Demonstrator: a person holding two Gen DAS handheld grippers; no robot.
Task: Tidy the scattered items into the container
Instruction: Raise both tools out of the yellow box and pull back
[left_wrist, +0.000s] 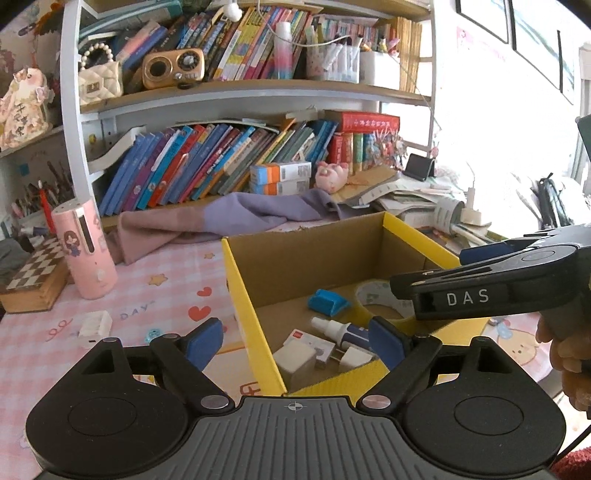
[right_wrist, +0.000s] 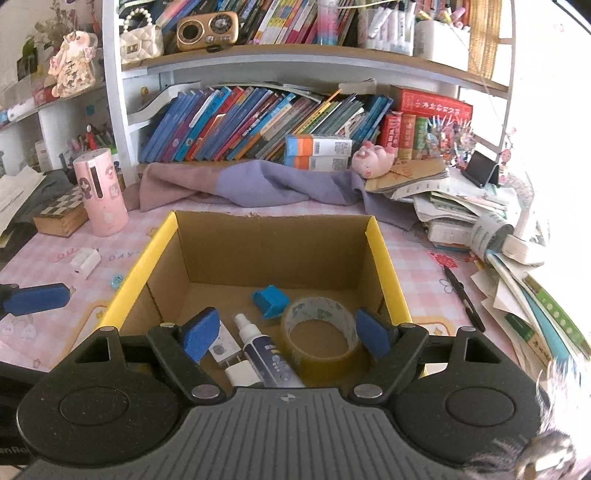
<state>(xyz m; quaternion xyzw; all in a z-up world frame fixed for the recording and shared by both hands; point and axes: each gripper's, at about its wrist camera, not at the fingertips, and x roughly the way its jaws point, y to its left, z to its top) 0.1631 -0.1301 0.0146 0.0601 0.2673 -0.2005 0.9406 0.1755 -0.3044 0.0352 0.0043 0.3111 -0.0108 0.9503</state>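
Blue-padded left gripper spread wide, gripping nothing, above near corner of yellow cardboard box; right gripper likewise gaping, empty, over box. Inside: tape roll, spray bottle, blue clip, white plug. White adapter outside on tablecloth

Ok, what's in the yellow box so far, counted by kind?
Tape roll: 1
Spray bottle: 1
Blue plastic piece: 1
Pronged white plug: 1
White cube: 1
Small white carton: 1
Total: 6
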